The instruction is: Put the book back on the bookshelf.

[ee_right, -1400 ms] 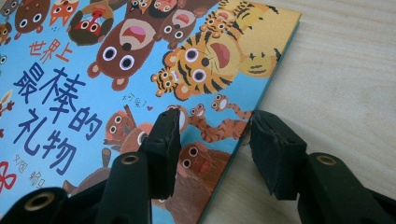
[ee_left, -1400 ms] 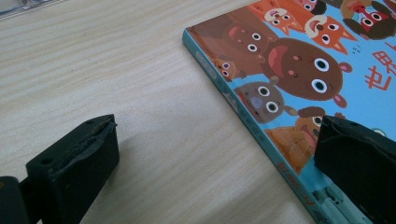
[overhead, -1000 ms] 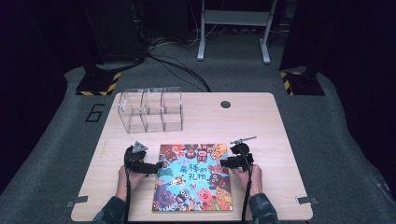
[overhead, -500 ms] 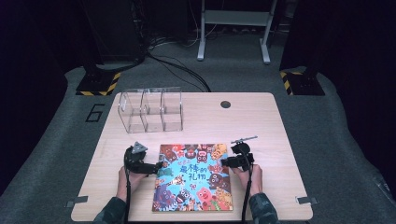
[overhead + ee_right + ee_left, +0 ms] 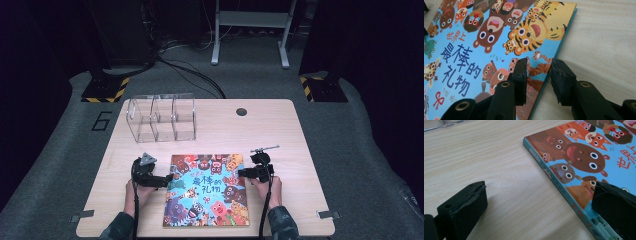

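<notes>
Wooden table (image 5: 280, 130), closed picture book (image 5: 207, 196) lying flat, blue cartoon-animal cover

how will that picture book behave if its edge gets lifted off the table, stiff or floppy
The picture book looks thin with a flat spine, so it would probably flex a little rather than droop. Its glossy cover may slip between pads. It lies flat on the table, so it should slide if pushed, not tip. The right gripper straddles its edge; the left gripper stands wide open.
</notes>
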`<state>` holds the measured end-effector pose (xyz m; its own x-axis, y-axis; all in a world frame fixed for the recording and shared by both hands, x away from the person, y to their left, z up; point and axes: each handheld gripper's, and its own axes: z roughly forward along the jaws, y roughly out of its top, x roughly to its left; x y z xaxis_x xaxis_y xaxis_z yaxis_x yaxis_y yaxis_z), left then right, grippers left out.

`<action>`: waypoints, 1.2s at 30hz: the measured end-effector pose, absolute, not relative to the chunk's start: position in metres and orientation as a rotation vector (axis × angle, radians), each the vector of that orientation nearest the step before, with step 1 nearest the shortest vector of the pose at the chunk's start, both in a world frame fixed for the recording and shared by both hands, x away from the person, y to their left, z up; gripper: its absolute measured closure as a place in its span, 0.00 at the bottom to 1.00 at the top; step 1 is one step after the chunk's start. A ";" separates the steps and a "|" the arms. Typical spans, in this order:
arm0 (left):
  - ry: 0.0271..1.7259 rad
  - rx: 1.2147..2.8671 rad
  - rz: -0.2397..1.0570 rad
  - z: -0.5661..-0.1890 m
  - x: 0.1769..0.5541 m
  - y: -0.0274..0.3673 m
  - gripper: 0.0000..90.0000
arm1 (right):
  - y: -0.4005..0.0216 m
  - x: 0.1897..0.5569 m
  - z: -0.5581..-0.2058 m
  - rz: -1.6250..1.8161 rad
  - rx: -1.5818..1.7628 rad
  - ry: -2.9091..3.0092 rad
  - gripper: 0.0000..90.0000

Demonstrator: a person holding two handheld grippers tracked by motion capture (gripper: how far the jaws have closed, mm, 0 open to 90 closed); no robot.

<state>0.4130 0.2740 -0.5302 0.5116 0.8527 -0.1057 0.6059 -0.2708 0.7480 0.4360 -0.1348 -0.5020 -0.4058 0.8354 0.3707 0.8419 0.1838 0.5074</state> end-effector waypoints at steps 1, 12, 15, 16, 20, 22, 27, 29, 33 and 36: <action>1.192 1.991 0.412 -0.530 0.413 0.274 0.00 | -0.136 0.437 -0.502 -1.064 -1.698 -2.402 0.73; 1.193 1.978 0.403 -0.531 0.413 0.274 0.00 | -0.118 0.435 -0.494 -1.052 -1.635 -2.483 0.77; 1.206 1.966 0.381 -0.530 0.412 0.277 0.00 | -0.118 0.436 -0.492 -1.033 -1.687 -2.478 0.73; 1.208 1.955 0.388 -0.530 0.412 0.278 0.00 | -0.121 0.437 -0.492 -1.038 -1.686 -2.500 0.72; 1.215 1.955 0.393 -0.530 0.409 0.284 0.00 | -0.126 0.436 -0.495 -0.990 -1.719 -2.509 0.66; 1.217 1.965 0.408 -0.530 0.406 0.285 0.00 | -0.127 0.436 -0.499 -0.983 -1.722 -2.503 0.65; 1.225 1.986 0.447 -0.531 0.403 0.286 0.00 | -0.128 0.437 -0.502 -1.019 -1.720 -2.467 0.63; 1.216 2.007 0.454 -0.530 0.403 0.287 0.00 | -0.126 0.437 -0.502 -1.022 -1.705 -2.480 0.62; 1.210 2.031 0.483 -0.531 0.402 0.285 0.00 | -0.124 0.437 -0.502 -1.016 -1.698 -2.488 0.61; 1.214 2.053 0.510 -0.531 0.401 0.281 0.00 | -0.125 0.438 -0.502 -1.022 -1.688 -2.484 0.59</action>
<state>0.4008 0.2813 -0.5313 0.4864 0.8737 -0.0115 0.6036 -0.3265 0.7273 0.4376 -0.1245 -0.5022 -0.4335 0.8430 0.3184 0.8231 0.2265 0.5207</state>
